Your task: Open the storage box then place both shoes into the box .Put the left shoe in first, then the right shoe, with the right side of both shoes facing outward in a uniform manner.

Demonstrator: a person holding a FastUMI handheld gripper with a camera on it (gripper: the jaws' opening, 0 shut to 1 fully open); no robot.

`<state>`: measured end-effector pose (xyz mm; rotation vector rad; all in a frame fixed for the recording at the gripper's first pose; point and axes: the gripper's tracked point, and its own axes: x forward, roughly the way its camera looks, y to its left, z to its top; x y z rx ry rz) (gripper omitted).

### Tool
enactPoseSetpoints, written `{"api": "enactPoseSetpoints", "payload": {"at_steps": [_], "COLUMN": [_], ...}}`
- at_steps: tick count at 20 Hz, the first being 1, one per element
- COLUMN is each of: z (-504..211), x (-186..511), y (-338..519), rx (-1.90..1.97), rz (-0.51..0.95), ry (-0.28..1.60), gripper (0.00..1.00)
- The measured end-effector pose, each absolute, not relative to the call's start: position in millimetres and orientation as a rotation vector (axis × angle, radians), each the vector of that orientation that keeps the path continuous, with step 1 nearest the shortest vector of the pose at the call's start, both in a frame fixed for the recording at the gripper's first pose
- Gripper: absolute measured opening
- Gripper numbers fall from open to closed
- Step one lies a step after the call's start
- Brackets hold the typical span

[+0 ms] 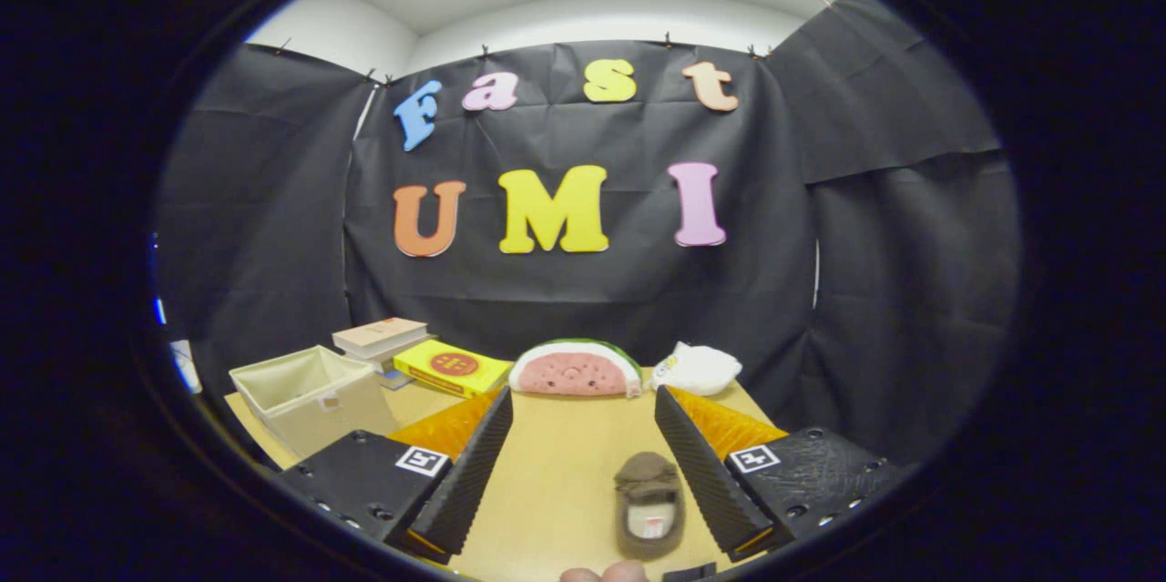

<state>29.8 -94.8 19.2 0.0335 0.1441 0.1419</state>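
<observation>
A small brown shoe [649, 505] lies on the tan table [565, 454], toe pointing away from me, its light insole showing. It sits between the two fingers, closer to the right finger [706, 473], and neither finger touches it. My gripper [583, 404] is open wide above the table. A beige fabric storage box [314, 395] stands open-topped beyond the left finger [469, 473], at the table's left side.
Behind the box lies a stack of books [383, 338] and a flat yellow box [453, 368]. A watermelon-slice plush [576, 371] and a white bundle [697, 370] rest at the table's far edge. A person's fingertips [606, 574] show just below the shoe.
</observation>
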Motion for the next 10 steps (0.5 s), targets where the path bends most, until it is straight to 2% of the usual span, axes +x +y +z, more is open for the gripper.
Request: {"api": "enactPoseSetpoints", "payload": {"at_steps": [4, 10], "z": [-37, -120], "x": [43, 71], "y": [-138, -151], "rx": [-0.078, -0.116], "rz": [0.109, 0.111], "ry": [0.299, 0.516], "gripper": [0.95, 0.95]}}
